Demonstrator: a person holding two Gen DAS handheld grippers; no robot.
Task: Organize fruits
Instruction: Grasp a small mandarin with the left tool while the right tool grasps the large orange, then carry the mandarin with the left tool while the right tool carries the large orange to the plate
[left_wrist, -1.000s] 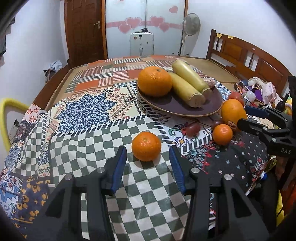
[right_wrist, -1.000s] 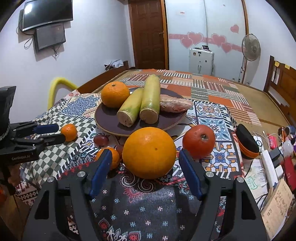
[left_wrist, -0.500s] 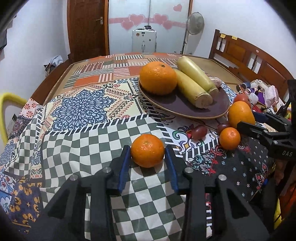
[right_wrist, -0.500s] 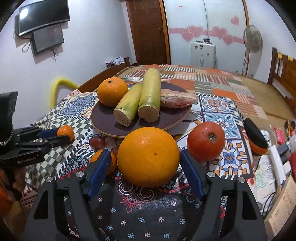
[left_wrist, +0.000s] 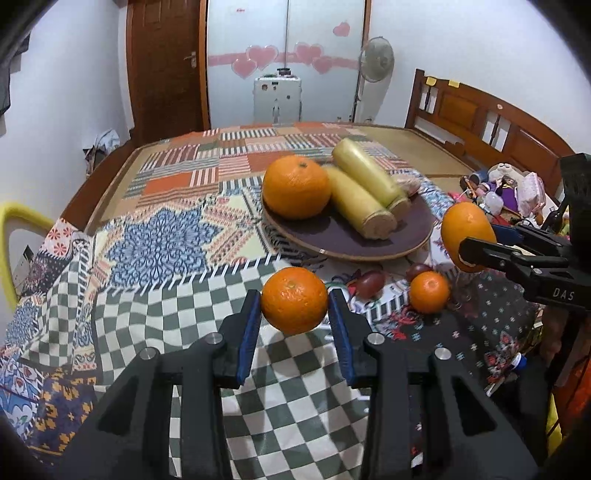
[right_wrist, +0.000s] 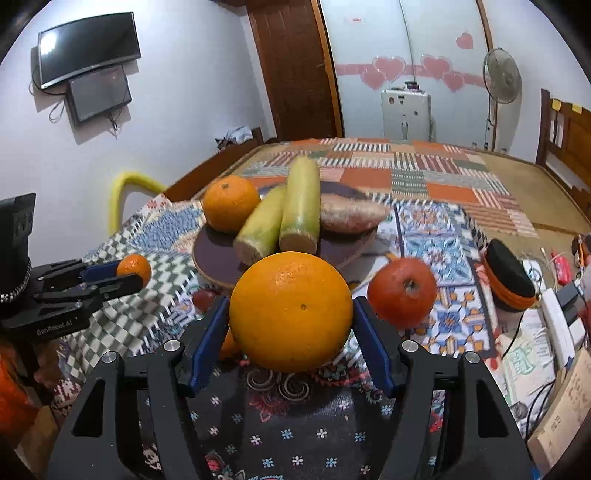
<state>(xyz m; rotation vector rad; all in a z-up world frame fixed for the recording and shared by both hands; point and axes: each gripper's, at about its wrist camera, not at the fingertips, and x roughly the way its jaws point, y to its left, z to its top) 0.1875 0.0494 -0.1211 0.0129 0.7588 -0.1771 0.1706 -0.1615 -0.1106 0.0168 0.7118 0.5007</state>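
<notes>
The left hand-held gripper (left_wrist: 294, 312) pinched a mandarin (left_wrist: 294, 300) just above the checkered cloth (left_wrist: 147, 314), while the right hand-held gripper (right_wrist: 291, 325) clamped a large orange (right_wrist: 291, 311) in front of the plate (right_wrist: 218, 258), beside a tomato (right_wrist: 402, 293).

Both grippers are matte black plastic with angular, cut-out bodies. The left gripper (left_wrist: 294, 314) has 2 blue-padded fingers (left_wrist: 248, 330) and silver screws (left_wrist: 215, 338). The right gripper (right_wrist: 291, 332), lower centre, looks the same.
</notes>
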